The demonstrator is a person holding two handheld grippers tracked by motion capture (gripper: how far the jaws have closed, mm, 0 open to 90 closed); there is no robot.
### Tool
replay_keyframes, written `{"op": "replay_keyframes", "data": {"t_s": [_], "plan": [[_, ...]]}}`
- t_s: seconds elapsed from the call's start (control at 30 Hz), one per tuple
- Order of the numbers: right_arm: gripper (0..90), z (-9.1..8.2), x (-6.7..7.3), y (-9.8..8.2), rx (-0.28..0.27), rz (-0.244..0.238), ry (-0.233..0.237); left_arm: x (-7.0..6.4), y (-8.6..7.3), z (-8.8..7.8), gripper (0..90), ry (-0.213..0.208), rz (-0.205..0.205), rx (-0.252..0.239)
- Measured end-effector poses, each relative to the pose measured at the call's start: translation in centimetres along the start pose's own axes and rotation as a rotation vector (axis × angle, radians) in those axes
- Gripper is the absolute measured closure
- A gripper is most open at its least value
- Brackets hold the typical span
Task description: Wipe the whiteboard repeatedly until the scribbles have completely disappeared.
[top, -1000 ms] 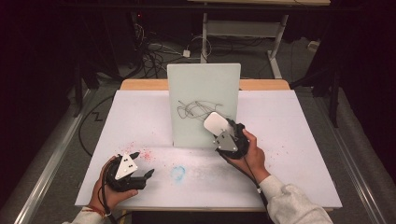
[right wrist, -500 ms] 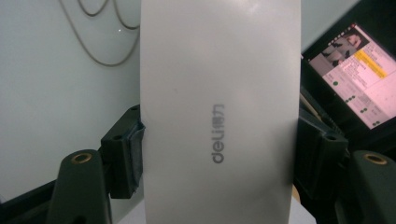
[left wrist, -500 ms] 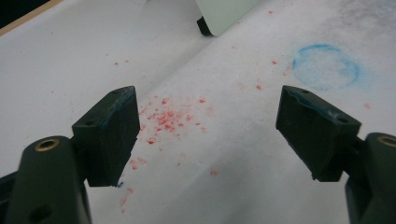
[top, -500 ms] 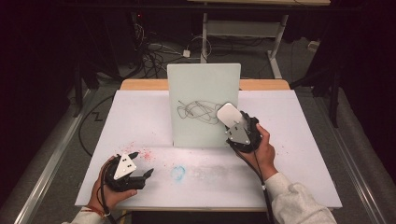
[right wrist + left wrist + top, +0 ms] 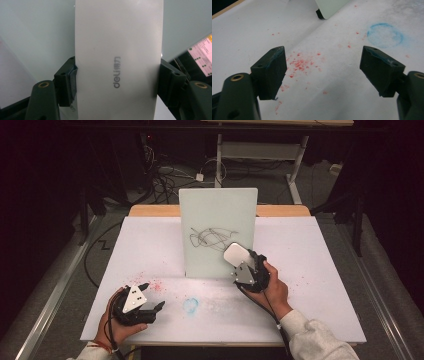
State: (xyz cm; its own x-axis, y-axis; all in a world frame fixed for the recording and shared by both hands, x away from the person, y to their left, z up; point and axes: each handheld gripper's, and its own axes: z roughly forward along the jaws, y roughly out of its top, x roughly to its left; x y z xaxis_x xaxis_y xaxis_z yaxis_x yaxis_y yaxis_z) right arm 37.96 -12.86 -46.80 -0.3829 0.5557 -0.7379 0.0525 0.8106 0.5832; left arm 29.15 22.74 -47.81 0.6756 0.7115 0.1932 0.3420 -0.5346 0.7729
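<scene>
High view: eraser [image 5: 237, 254] is gripped in right tongs [image 5: 240, 262] against whiteboard [image 5: 218, 215]; scribble [image 5: 210, 238] beside it remains unwiped. Left tongs [image 5: 152, 296] are held open.

The white board [image 5: 218, 232] stands up in the middle of the table [image 5: 320, 270], so you can't reach straight past it. The eraser [image 5: 236, 254] in your right gripper [image 5: 240, 262] is right up against its front. To the left and right of the board there is lots of flat room. Your left gripper [image 5: 150, 296] sits near the front edge, well away from the board.
</scene>
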Motion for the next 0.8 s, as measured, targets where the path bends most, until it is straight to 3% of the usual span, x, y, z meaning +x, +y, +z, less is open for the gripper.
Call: {"op": "replay_keyframes", "data": {"t_s": [0.07,0.17,0.33,0.4,0.5,0.57,0.63,0.8], "plan": [[30.9,0.1,0.8,0.5,0.003,-0.033,0.000,0.0,0.0,0.0,21.1,0.000,0.003,0.002],[30.9,0.3,1.4,1.0,0.008,-0.039,-0.006,-0.1,0.0,0.0,21.1,0.000,0.005,0.002],[30.9,0.2,0.9,1.2,0.012,-0.051,-0.017,0.0,-0.1,-0.1,21.1,0.002,0.001,0.001],[30.9,0.2,0.0,1.2,0.006,-0.022,-0.043,0.0,-0.1,-0.1,21.1,0.003,0.001,-0.001],[30.9,0.0,-1.9,1.1,0.003,0.072,-0.071,0.1,-0.1,-0.1,21.1,0.003,0.000,-0.002],[30.9,0.0,-2.3,1.1,0.006,0.099,-0.082,0.1,0.0,0.0,21.1,0.001,-0.001,-0.001],[30.9,0.0,-1.9,1.2,0.007,0.098,-0.088,0.1,0.0,0.0,21.1,0.005,0.017,-0.003],[30.9,0.4,1.2,2.0,0.021,-0.011,-0.016,0.0,0.0,0.1,21.1,0.002,0.015,-0.002]]}}
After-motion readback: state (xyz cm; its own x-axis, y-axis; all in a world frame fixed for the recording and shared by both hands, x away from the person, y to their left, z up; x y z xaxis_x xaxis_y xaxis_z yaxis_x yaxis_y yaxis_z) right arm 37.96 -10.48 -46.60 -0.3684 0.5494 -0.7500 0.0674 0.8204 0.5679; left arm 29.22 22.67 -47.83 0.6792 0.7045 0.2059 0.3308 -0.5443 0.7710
